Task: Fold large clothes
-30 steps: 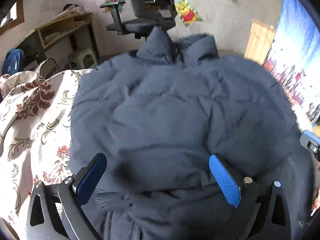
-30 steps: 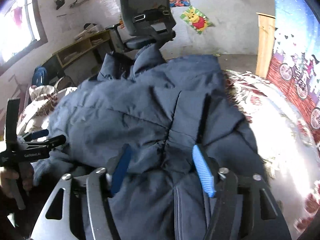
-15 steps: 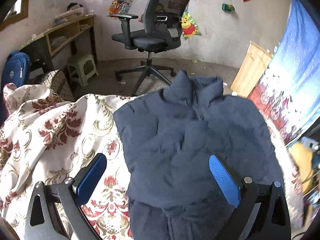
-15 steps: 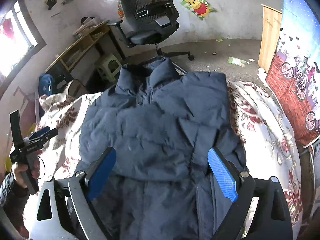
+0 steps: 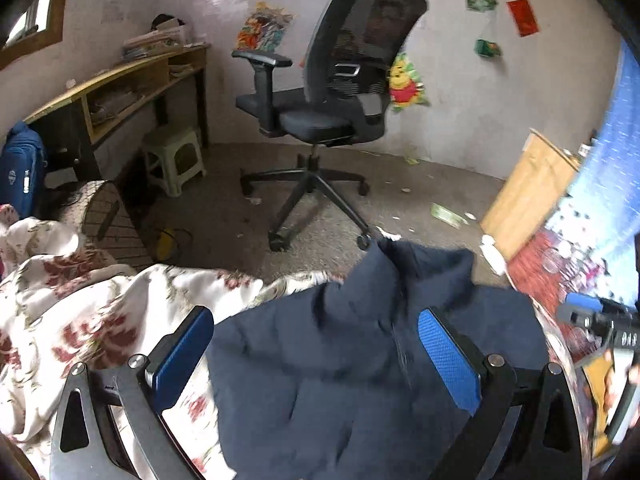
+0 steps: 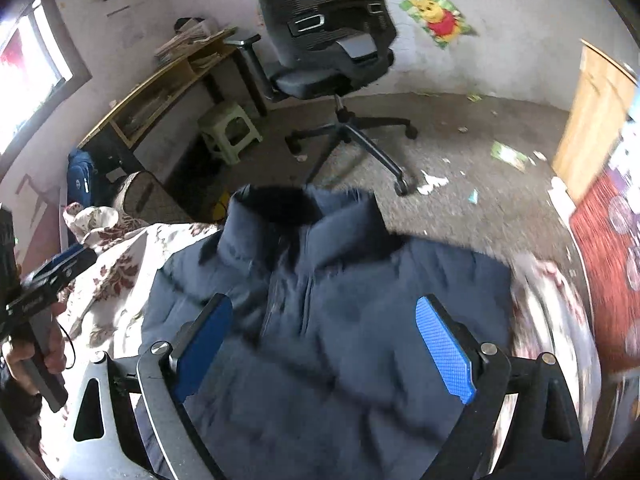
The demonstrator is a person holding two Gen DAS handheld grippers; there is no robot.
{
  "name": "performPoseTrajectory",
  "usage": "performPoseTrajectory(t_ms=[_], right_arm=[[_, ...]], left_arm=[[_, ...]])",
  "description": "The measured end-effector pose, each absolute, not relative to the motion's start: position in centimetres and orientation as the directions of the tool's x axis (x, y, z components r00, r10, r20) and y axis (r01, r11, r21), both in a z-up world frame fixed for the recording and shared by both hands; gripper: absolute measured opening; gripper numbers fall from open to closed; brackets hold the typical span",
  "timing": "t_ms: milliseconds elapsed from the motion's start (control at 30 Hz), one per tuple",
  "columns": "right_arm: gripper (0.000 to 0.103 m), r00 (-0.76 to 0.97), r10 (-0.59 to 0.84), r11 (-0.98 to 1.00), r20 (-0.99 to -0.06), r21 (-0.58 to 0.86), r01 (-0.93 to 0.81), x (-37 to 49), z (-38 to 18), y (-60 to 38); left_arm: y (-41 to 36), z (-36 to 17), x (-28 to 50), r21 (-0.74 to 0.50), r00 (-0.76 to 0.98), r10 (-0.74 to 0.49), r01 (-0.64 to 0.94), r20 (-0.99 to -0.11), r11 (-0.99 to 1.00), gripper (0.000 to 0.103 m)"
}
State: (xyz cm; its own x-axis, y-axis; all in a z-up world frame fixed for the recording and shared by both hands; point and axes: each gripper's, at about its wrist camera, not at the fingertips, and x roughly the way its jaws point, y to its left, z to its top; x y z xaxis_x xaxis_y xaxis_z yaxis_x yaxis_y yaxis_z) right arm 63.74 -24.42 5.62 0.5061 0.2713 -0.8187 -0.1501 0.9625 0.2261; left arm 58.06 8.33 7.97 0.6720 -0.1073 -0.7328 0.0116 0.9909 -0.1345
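Observation:
A dark navy padded jacket (image 5: 344,376) lies folded on a floral bedspread (image 5: 80,320), collar toward the far edge of the bed. It also shows in the right wrist view (image 6: 344,320), where the bedspread (image 6: 116,280) lies to its left. My left gripper (image 5: 320,360) is open and empty, raised above the jacket's left part. My right gripper (image 6: 324,348) is open and empty, raised above the jacket's middle. The left gripper also appears at the left edge of the right wrist view (image 6: 60,264), and the right gripper at the right edge of the left wrist view (image 5: 592,312).
A black office chair (image 5: 332,92) stands on the littered floor beyond the bed. A wooden desk (image 5: 120,92) and green stool (image 5: 176,156) are at the left wall. A wooden board (image 5: 528,196) leans at the right. A patterned hanging (image 5: 592,208) borders the right.
Both grippers have opened and let go of the jacket, then lifted and pulled back from it. The jacket now lies lower and farther in both views, with the floor and chair showing.

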Motion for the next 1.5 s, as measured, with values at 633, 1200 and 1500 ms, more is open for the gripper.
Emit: performPoseTrajectory(t_ms=[633, 1200, 1500], right_arm=[[0.022, 0.417, 0.276, 0.96, -0.866, 0.223, -0.171, 77.0, -3.1, -21.8], [0.005, 0.547, 0.361, 0.93, -0.755, 0.338, -0.147, 62.4, -3.2, -27.8], [0.004, 0.514, 0.322, 0.947, -0.795, 0.281, -0.158, 59.5, -5.2, -27.8]], left_arm=[[2.3, -1.7, 72.0, -0.289, 0.523, -0.256, 0.018, -0.813, 0.957, 0.009], [6.9, -1.8, 59.3, -0.292, 0.527, -0.325, 0.147, -0.785, 0.945, 0.005], [5.9, -4.7, 56.2, -0.201, 0.503, -0.281, 0.208, -0.817, 0.957, 0.004]])
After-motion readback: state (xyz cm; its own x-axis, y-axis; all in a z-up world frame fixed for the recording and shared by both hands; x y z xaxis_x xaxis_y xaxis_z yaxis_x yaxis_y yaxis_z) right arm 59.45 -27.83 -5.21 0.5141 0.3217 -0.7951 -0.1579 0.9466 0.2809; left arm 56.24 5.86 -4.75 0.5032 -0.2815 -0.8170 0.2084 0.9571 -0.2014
